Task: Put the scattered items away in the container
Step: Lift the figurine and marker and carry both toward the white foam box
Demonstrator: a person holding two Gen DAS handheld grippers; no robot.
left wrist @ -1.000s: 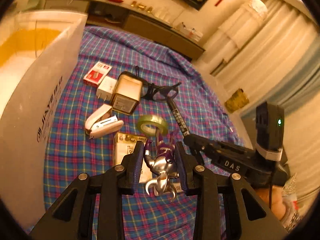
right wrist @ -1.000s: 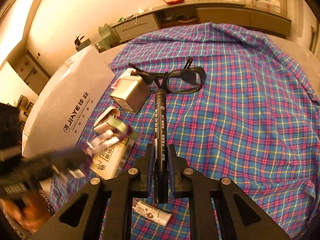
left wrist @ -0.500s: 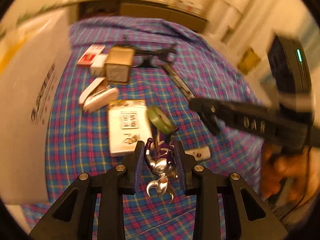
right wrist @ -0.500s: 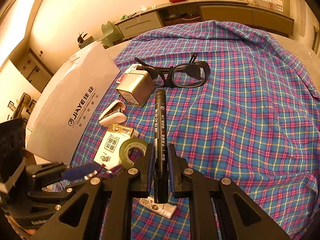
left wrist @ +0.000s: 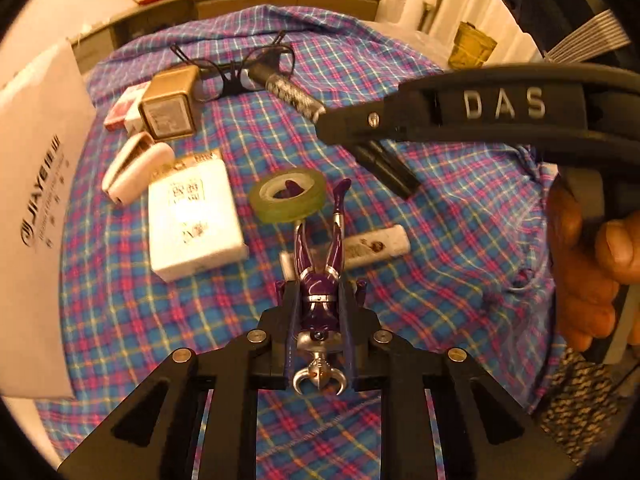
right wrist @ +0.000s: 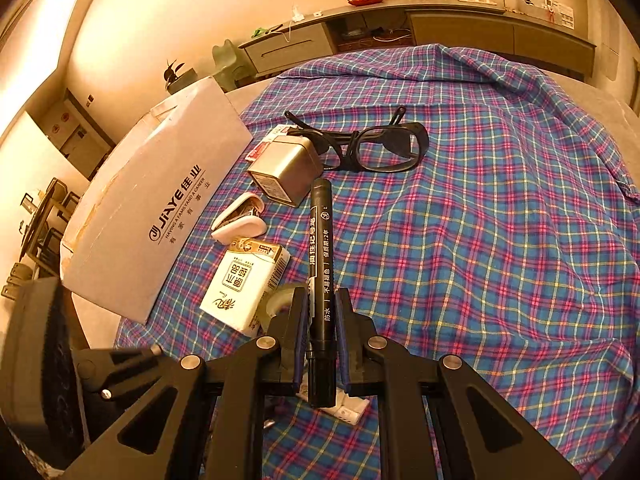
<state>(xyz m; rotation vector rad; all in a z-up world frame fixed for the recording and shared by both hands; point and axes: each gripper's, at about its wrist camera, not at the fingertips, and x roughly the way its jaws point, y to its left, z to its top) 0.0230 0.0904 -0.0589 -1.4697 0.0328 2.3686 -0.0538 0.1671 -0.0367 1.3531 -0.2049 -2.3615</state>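
Left gripper [left wrist: 318, 312]: jaws have just been closing and now clamp the torso of a small purple and silver toy figure [left wrist: 320, 280]. The figure's legs point away from the camera toward the roll of tape [left wrist: 287, 194]; its horned silver head hangs toward the camera, below the pads.

Right gripper [right wrist: 320, 320]: jaws together on a black marker [right wrist: 320, 256], gripped near its lower end, the barrel pointing up and away over the cloth. A person's hand [left wrist: 584, 264] holds this gripper's handle at the right edge of the left wrist view.

Container: white cardboard box [right wrist: 148, 216] with printed lettering, at the left edge of the plaid cloth [right wrist: 500, 240].

Loose on the cloth:
- white tissue pack [left wrist: 192, 216], just beside the tape roll
- white stapler [left wrist: 134, 168], between the tissue pack and the box
- gold metal tin [left wrist: 170, 108], lying on its side
- black glasses [right wrist: 380, 146], behind the tin
- red and white card pack [left wrist: 122, 110], next to the tin
- small white tube [left wrist: 376, 244], lying under the figure's legs
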